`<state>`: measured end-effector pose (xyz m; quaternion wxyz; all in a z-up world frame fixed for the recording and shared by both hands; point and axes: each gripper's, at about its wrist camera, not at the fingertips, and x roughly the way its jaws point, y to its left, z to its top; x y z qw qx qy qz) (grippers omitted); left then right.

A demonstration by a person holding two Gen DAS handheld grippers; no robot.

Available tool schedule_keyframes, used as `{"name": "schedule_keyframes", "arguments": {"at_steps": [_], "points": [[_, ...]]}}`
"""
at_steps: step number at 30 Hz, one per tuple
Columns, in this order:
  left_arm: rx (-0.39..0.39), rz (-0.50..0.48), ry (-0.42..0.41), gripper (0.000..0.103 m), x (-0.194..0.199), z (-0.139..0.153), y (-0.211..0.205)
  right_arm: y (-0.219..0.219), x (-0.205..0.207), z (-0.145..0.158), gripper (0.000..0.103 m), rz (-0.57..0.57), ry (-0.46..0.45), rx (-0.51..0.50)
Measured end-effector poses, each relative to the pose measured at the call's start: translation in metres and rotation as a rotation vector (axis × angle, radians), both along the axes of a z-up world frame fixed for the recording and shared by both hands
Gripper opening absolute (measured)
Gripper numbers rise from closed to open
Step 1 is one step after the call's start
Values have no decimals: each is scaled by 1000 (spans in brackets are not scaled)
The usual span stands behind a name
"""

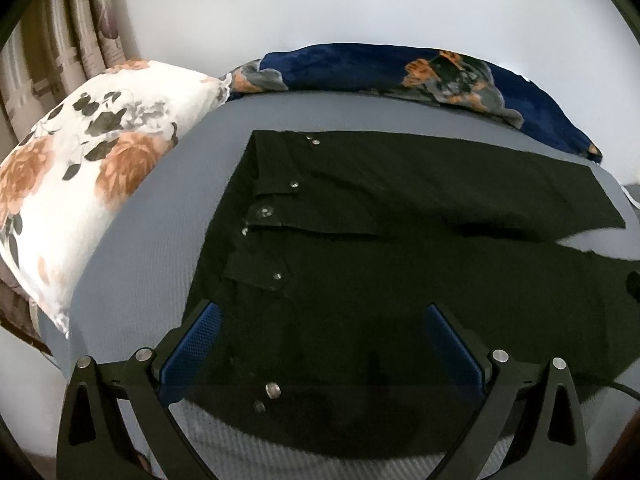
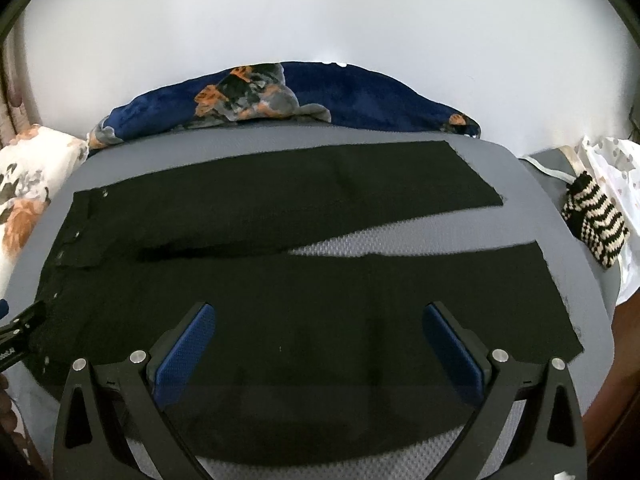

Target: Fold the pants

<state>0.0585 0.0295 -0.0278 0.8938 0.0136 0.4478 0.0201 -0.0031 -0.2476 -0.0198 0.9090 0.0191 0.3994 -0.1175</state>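
Left wrist view: black snap-buttoned cloth pants (image 1: 400,208) lie flat on the grey bed (image 1: 152,240), legs splayed. Both hand-held grippers, left (image 1: 320,344) and right (image 2: 318,344), hover with jaws apart over the near edge. Pinching one layer only could bunch the fold.

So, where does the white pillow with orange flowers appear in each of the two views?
Left wrist view: the floral pillow fills the left side, beside the waistband of the black pants.
Right wrist view: only its end shows at the far left edge, past the waistband.
Shared landmark: the dark blue blanket along the far edge of the bed.
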Motion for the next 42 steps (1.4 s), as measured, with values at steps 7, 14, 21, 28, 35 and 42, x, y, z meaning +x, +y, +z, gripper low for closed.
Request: {"name": "schedule_keyframes", "arguments": {"at_steps": [7,14,21,28,35,42], "points": [[-78,32,10,101,48,-1,40,-3,44,9,103,47,-32,-26],[-186,26,10,81,105,-5,89,3,92,9,103,98,-41,14],[-448,-50,84,45,167,-27,131,23,133,-2,103,148,-5,38],[-593,-92,137,34,215,-56,147,34,165,-16,103,166,29,126],[-607,-71,161,34,243,-78,159,37,192,-25,103,154,48,158],[-650,-89,161,34,247,-83,172,44,214,-31,103,172,57,148]]}}
